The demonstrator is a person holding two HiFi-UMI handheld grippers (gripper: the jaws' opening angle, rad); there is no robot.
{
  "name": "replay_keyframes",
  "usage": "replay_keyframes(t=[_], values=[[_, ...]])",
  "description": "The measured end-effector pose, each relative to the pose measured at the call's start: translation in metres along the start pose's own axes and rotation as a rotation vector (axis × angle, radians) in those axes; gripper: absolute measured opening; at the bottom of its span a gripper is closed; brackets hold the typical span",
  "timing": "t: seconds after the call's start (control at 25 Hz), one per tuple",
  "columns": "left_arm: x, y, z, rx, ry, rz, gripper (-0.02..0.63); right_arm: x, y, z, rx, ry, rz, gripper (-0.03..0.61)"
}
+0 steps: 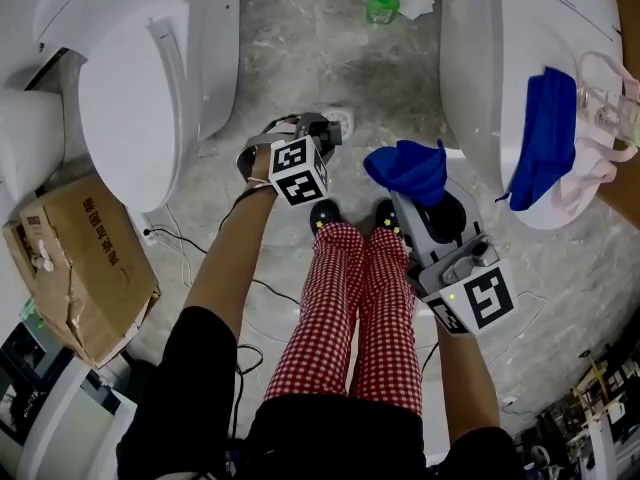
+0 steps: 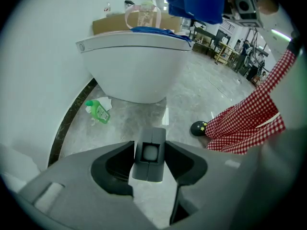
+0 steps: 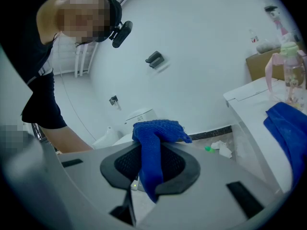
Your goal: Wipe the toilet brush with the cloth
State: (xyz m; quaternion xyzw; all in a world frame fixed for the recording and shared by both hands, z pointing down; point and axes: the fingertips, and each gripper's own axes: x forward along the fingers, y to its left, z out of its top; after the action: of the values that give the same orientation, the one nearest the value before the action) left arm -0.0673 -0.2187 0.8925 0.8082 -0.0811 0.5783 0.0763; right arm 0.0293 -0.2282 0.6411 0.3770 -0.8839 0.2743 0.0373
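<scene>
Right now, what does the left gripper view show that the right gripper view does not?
Only the left gripper view: the checked trousers and a black shoe. Only the right gripper view: the person's black sleeve and a dark wall fitting. Both: the green bottle, the held cloth, the near toilet with a second blue cloth on it.

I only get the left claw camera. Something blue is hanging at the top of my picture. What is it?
Observer: It's a blue cloth, pinched in the right claw.
Operator: What's over where I can't see?
Observer: Another white toilet stands at the head view's left edge.
Operator: Is there stuff on the floor there?
Observer: Yes, a torn cardboard box lies on the floor right beside that toilet.
</scene>
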Motion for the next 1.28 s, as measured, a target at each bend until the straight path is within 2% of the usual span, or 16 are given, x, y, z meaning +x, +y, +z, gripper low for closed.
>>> replay_keyframes(t=[0.28, 0.48, 0.64, 1.28], values=[[0.002, -0.007, -0.004, 0.040, 0.030, -0.032, 0.184, 0.001, 0.002, 0.002, 0.011, -0.008, -0.005, 0.078], [0.010, -0.012, -0.015, 0.058, 0.104, -0.072, 0.187, -0.001, 0.002, 0.001, 0.021, -0.010, -0.012, 0.078], [0.015, -0.011, -0.013, 0.027, 0.093, -0.065, 0.187, -0.001, 0.000, -0.001, 0.021, -0.007, -0.019, 0.079], [0.040, -0.018, -0.025, 0.027, 0.155, -0.087, 0.187, -0.011, -0.012, -0.009, 0.034, 0.002, -0.034, 0.079]])
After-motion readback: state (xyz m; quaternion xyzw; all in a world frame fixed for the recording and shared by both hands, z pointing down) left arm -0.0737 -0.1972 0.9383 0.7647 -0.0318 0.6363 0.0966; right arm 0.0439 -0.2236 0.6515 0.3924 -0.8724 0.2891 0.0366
